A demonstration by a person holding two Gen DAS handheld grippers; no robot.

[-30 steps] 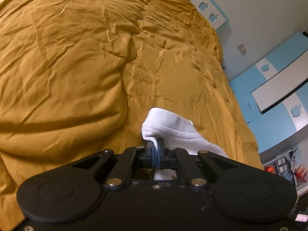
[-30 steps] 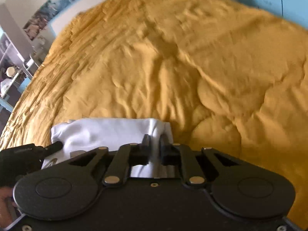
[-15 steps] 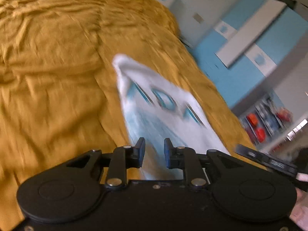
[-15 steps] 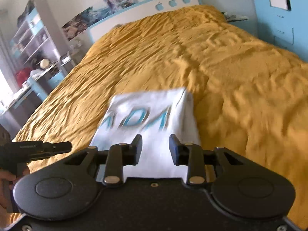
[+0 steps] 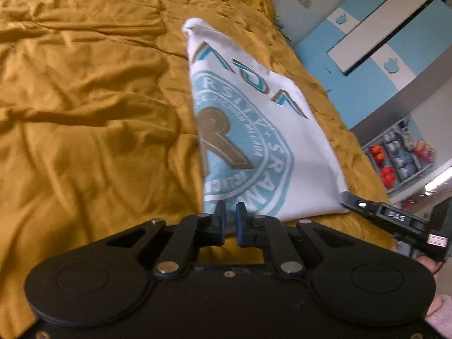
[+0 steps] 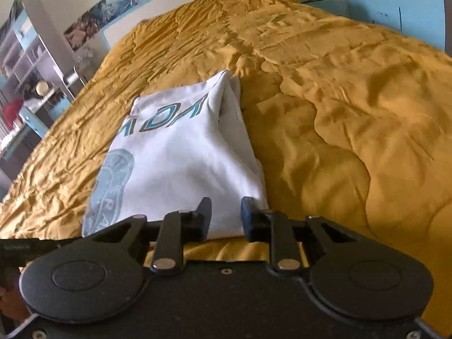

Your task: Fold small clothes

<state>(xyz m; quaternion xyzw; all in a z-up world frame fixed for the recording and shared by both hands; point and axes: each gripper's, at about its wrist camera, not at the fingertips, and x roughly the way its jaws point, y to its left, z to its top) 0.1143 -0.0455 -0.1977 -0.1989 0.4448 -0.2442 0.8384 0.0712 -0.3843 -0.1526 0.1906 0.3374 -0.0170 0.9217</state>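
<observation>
The white T-shirt lay folded into a narrow panel on the mustard-yellow duvet, printed side up, its near hem just beyond both grippers' fingertips and its far end reaching toward the upper middle of each frame. It looked light, soft and limp, likely to sag and slide on the smooth cover if pulled from one point, so I judged the two near hem corners, taken together, the best places to pinch for the next fold.

At the bottom of the left wrist view the left gripper stood with a narrow slit between its jaws, which had just been closing, and nothing between them; the hem lay just past the tips. At the bottom of the right wrist view the right gripper showed a wider gap, its jaws also just closing, with white cloth visible behind the gap but not pinched.

The left wrist view alone showed the round blue seal and brown letter on the shirt clearly, the other gripper's finger at lower right touching or just beside the near corner, and the blue-and-white wardrobe at upper right. The right wrist view alone showed the stacked folded layers along the shirt's right edge, the headboard with apple shapes and the shelves at upper left.
</observation>
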